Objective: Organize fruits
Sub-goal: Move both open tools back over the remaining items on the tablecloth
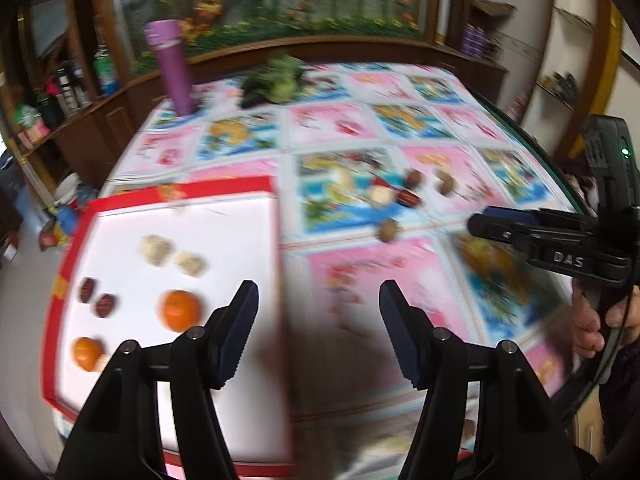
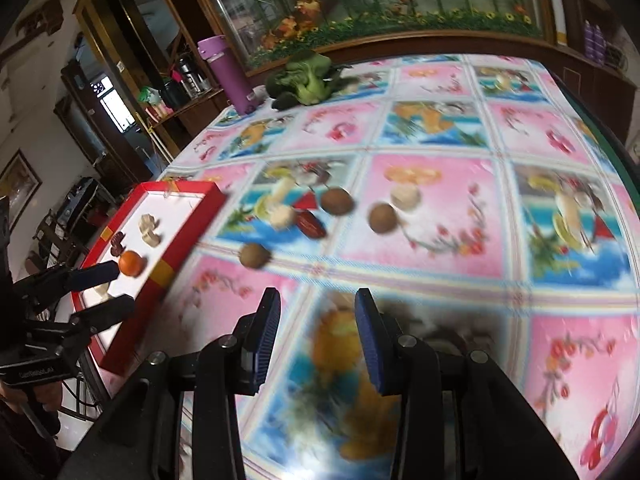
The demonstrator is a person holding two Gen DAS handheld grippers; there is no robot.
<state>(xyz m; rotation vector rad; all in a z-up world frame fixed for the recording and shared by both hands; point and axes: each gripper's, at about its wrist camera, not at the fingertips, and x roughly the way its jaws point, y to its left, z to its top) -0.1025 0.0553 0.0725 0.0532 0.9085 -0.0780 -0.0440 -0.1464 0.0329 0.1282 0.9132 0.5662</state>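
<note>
Fruit-print tablecloth (image 2: 432, 208) covers table. Red-rimmed white tray (image 1: 224, 240) at left edge holds 2 oranges (image 1: 181, 309). 3 brown fruits (image 2: 337, 201) mid-cloth. Left gripper (image 1: 318, 312) spread, empty; right gripper (image 2: 316, 320) spread, empty above bare cloth.

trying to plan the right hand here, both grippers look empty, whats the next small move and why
Probably ease the right gripper forward to the nearest round brown fruit on the patterned tablecloth. Its jaws stand open and empty, and several fruits still lie loose outside the red-rimmed white tray, which already holds two orange tangerines. The left gripper hangs open by the tray.
</note>
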